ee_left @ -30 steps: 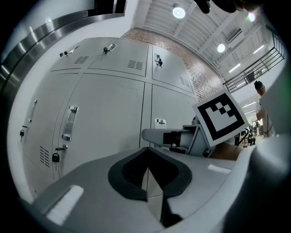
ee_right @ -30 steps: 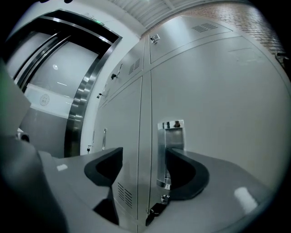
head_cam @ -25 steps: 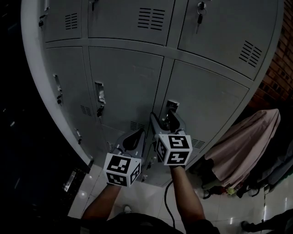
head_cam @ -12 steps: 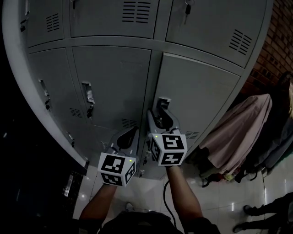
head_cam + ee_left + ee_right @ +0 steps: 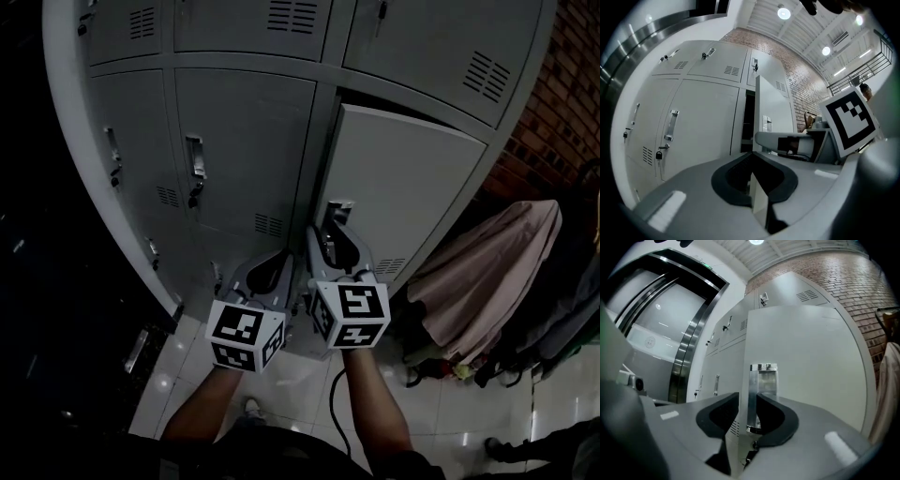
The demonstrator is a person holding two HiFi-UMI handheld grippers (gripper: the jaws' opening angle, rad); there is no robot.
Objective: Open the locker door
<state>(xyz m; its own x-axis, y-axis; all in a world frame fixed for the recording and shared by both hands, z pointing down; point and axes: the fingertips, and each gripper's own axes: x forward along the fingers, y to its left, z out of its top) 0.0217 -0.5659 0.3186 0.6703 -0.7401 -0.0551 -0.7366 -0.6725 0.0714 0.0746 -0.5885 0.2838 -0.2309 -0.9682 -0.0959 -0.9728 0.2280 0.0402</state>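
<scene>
Right gripper, jaws just closed further, clamped on handle at ajar door's edge; left gripper jaws together, empty; risk: narrow grip slips off handle mid-pull.

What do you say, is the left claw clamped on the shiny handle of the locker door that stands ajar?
Wrong claw. The right claw is clamped on the shiny handle of the locker door that stands ajar; its jaws have just been closing with the handle between them. The right gripper view shows it. The left claw is shut on nothing.
</scene>
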